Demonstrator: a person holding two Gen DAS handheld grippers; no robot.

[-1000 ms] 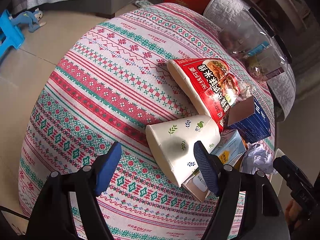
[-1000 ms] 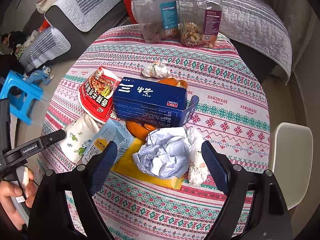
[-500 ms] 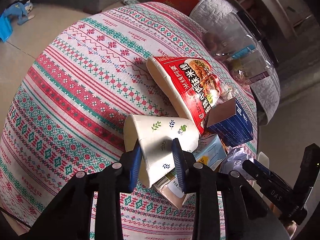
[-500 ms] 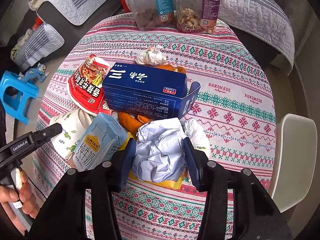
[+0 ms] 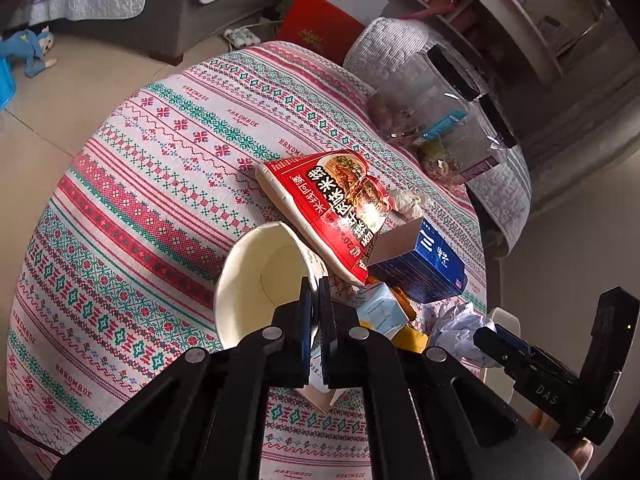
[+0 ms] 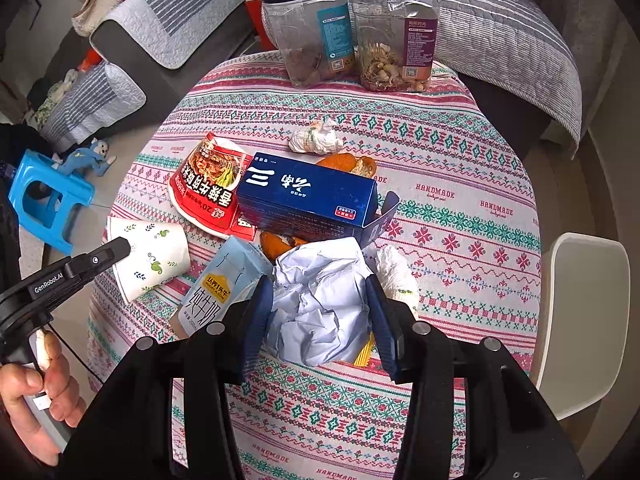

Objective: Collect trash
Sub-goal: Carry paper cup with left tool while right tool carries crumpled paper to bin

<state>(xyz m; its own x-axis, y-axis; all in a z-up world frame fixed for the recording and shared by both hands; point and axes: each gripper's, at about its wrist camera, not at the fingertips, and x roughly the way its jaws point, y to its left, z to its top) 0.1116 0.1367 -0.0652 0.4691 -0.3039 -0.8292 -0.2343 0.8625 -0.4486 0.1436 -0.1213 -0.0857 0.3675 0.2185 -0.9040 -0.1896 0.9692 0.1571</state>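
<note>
On the patterned tablecloth (image 6: pixel 460 208) lies a heap of trash. My left gripper (image 5: pixel 315 286) is shut on the wall of a white paper cup with leaf prints (image 5: pixel 256 280), one finger inside its mouth and one outside. The cup (image 6: pixel 154 254) is tipped up, its mouth towards the left wrist camera. My right gripper (image 6: pixel 319 300) is shut on a crumpled pale blue paper ball (image 6: pixel 316 264), with both pads pressing its sides. Around these lie a red noodle bowl (image 6: pixel 208 184), a blue box (image 6: pixel 308 196) and a milk carton (image 6: pixel 216 292).
Two crumpled tissues (image 6: pixel 316 140) (image 6: pixel 394 272), orange peel (image 6: pixel 346 162) and a yellow wrapper (image 6: pixel 362 356) lie in the heap. Two black-lidded jars (image 6: pixel 308 28) (image 6: pixel 394 28) stand at the table's far edge. A white chair (image 6: pixel 584 312) stands on the right, a blue stool (image 6: pixel 48 200) on the left.
My left gripper has shut on the cup's wall and tipped the cup up from lying on its side. My right gripper has shut on the crumpled paper.
</note>
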